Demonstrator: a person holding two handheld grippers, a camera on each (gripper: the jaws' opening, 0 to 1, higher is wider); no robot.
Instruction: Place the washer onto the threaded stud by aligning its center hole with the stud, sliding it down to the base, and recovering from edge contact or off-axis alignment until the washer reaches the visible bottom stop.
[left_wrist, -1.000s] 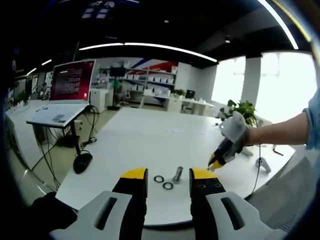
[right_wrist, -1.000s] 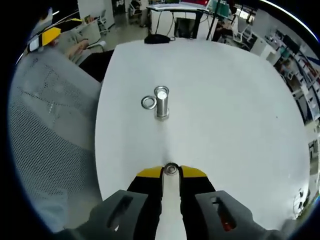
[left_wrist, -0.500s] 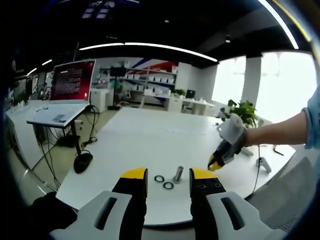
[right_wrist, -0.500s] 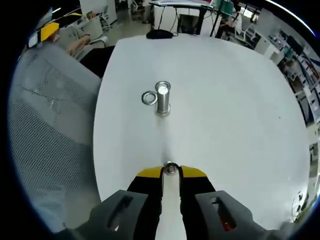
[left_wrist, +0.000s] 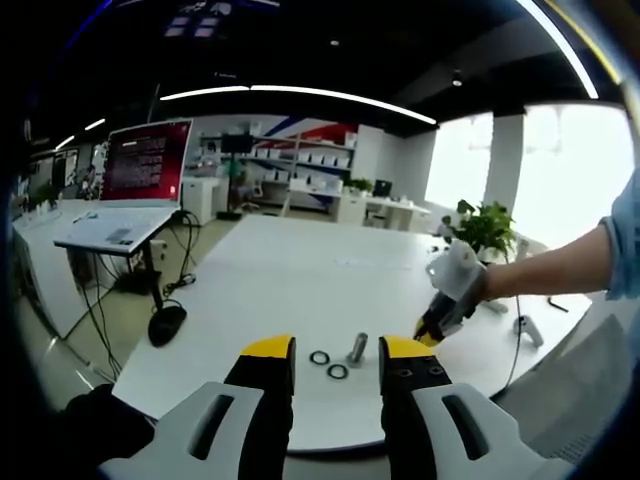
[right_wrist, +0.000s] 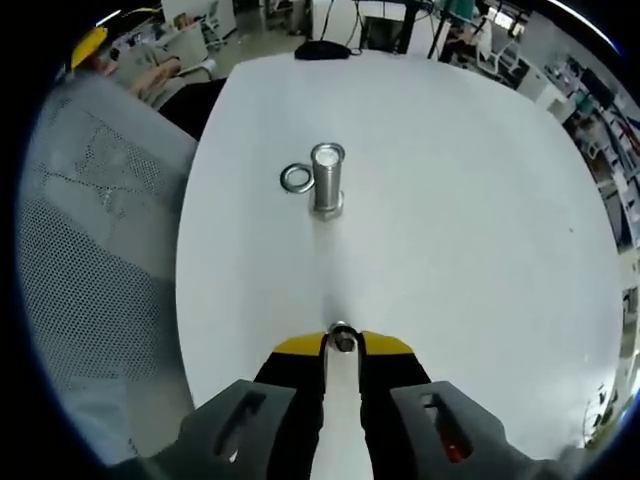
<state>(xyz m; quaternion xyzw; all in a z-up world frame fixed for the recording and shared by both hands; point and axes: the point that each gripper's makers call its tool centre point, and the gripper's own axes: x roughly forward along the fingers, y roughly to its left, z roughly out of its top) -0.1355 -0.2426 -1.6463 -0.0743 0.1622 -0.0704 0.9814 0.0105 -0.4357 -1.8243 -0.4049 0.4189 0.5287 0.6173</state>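
While the right gripper (right_wrist: 342, 342) pinches a washer (right_wrist: 342, 338) edge-on between its yellow tips, jaws drawn in narrow around it, the stud (right_wrist: 327, 178) stands upright farther out on the white table (right_wrist: 470, 200), well apart from those tips. Just beside the stud, to its left in the right gripper view, a spare washer (right_wrist: 296, 178) lies flat on the tabletop.

Over in the left gripper view, the left gripper (left_wrist: 336, 352) hangs back near the table's edge with its jaws wide and nothing between them. Just past its tips lie two loose washers (left_wrist: 328, 364), then the stud (left_wrist: 357, 348), and beyond that the right gripper (left_wrist: 432, 330) hovers above and to the side of the stud.

The risk from here, as I read it: the washer is gripped by its rim, so its hole does not face the stud squarely. If it comes down tilted, its edge could catch on the stud's top or on the threads and jam. A thin rim grip may also let it twist or slip out. The spare washer sits close enough to the stud to be knocked.
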